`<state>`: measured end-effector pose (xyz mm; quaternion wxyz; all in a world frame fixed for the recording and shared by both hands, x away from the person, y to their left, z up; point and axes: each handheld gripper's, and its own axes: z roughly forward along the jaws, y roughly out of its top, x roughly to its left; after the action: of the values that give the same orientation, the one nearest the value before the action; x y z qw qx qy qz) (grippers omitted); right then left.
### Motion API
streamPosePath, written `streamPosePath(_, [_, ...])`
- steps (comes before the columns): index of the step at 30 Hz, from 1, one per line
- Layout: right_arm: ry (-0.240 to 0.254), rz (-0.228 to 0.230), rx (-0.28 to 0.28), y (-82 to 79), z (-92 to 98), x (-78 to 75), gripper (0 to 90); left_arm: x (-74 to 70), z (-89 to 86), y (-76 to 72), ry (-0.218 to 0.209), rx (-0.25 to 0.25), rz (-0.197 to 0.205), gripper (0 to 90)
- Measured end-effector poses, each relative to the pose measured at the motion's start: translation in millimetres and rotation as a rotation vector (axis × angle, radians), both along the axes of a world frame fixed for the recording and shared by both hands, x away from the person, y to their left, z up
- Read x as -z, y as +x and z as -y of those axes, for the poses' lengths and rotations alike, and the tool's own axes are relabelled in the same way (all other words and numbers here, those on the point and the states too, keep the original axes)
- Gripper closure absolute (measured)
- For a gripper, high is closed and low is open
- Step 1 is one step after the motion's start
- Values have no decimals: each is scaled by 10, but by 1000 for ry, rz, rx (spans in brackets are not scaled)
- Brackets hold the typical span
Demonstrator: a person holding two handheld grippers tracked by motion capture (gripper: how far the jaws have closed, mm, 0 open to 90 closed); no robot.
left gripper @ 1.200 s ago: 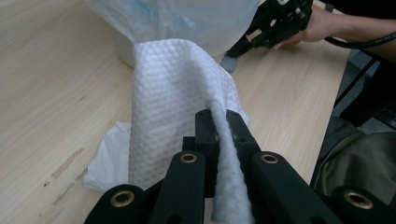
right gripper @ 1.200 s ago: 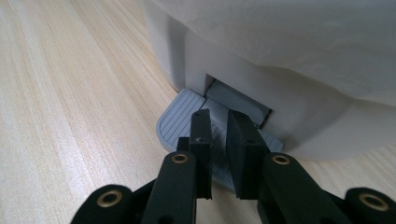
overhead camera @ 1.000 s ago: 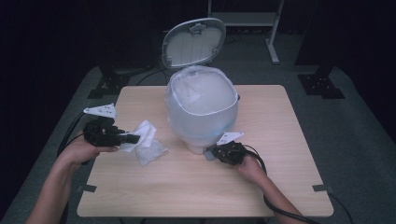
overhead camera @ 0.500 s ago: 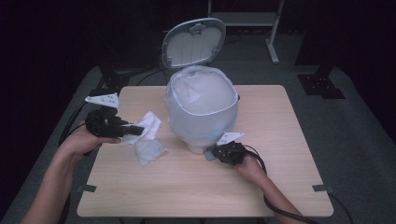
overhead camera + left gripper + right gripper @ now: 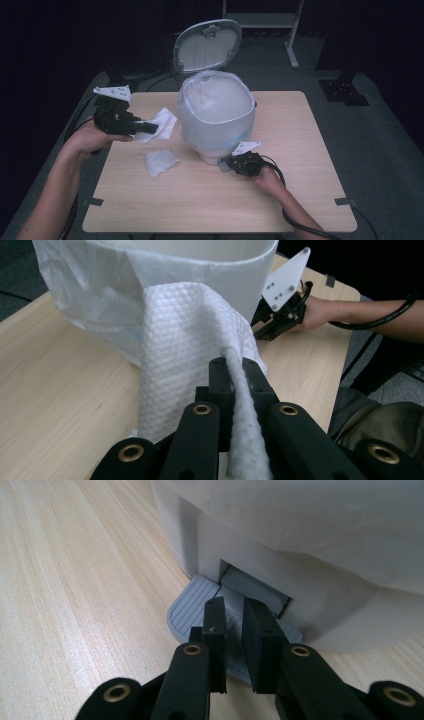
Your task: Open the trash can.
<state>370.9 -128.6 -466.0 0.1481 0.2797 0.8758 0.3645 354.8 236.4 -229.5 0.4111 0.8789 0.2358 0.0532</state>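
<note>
On the wooden tabletop (image 5: 200, 195), the bin's (image 5: 216, 120) pedal (image 5: 195, 611) sits half-hidden beneath the closed right claw (image 5: 234, 611); the left claw (image 5: 235, 371) grips a tissue (image 5: 185, 350); the room is dark.

A white quilted tissue (image 5: 185, 340) hangs pinched at one edge, lifted off the table just left of the bin (image 5: 216, 117). A second tissue (image 5: 161, 161), crumpled, lies flat on the table in front of it. The bin is a small white pedal bin, upright, lined with a thin white bag (image 5: 90, 285), lid (image 5: 207, 45) tipped open. Its grey ribbed pedal (image 5: 192, 612) sticks out at the base.
</note>
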Motion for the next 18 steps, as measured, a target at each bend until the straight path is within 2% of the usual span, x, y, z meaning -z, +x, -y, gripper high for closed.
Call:
streamPosePath(14, [4,3,0,-7,2,4,799,-172,141,62,2,17,10,863])
streamPosePath(18, [7,6,1,-7,3,7,799,-223,185,65,17,18,27,861])
